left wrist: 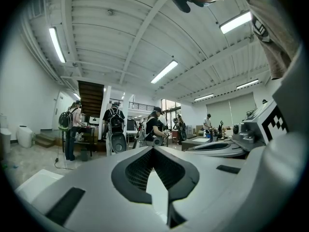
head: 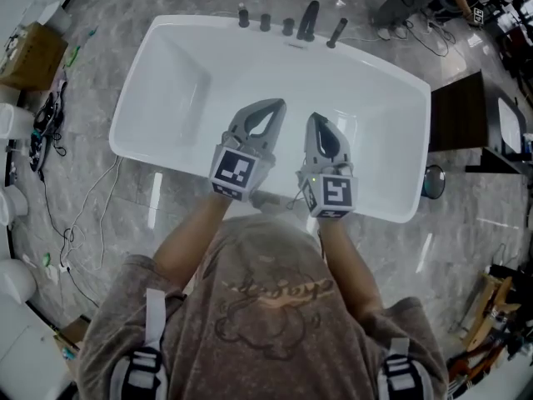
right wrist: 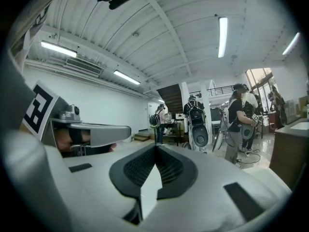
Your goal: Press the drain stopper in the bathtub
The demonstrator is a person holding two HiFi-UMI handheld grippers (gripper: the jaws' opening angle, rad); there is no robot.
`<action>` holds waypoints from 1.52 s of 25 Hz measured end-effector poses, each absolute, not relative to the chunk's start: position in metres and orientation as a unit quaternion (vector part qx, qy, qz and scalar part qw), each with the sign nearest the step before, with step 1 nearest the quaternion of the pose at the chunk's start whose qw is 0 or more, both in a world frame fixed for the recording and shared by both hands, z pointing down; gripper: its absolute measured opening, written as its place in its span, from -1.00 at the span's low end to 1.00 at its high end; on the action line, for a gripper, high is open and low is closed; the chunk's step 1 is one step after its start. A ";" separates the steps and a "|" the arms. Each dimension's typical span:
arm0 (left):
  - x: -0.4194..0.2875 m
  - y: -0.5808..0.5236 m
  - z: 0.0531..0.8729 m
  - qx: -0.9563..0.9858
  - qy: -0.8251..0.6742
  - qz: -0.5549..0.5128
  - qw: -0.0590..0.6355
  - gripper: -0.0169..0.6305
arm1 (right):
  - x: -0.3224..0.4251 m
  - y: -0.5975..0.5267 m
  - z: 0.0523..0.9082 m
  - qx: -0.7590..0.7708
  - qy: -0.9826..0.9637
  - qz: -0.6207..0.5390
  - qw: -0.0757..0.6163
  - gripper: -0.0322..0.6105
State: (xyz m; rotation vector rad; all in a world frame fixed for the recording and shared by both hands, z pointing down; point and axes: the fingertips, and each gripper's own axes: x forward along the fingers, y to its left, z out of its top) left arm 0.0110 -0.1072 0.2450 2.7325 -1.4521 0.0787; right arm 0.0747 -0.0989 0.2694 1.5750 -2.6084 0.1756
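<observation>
We cannot pick out the drain stopper in any view. The white bathtub (head: pixel 166 82) lies under and ahead of both sets of jaws. Our left gripper (head: pixel 275 105) and right gripper (head: pixel 316 119) hover side by side over its near half, each with jaws closed together on nothing. Dark tap fittings (head: pixel 308 22) line the far rim, well beyond the jaw tips.

The bathtub (head: pixel 366 98) is plain glossy white, and its 5 faucet fittings (head: pixel 308 19) are black. The floor (head: pixel 100 207) is grey marble with pale veins. The left gripper (head: pixel 273 107) and right gripper (head: pixel 317 121) are grey, with black-and-white square markers. The person's shirt (head: pixel 266 307) is mottled brown.
</observation>
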 end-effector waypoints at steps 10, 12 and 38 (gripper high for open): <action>0.005 -0.126 0.253 0.897 -0.441 0.029 0.027 -0.95 | 0.069 -0.115 0.272 0.532 -0.844 0.056 0.036 -0.90; 0.006 -0.130 0.254 0.899 -0.435 0.026 0.033 -0.95 | 0.067 -0.119 0.275 0.534 -0.843 0.058 0.037 -0.90; 0.001 -0.170 0.325 0.915 -0.399 0.041 0.030 -0.95 | 0.052 -0.161 0.334 0.539 -0.840 0.055 0.022 -0.90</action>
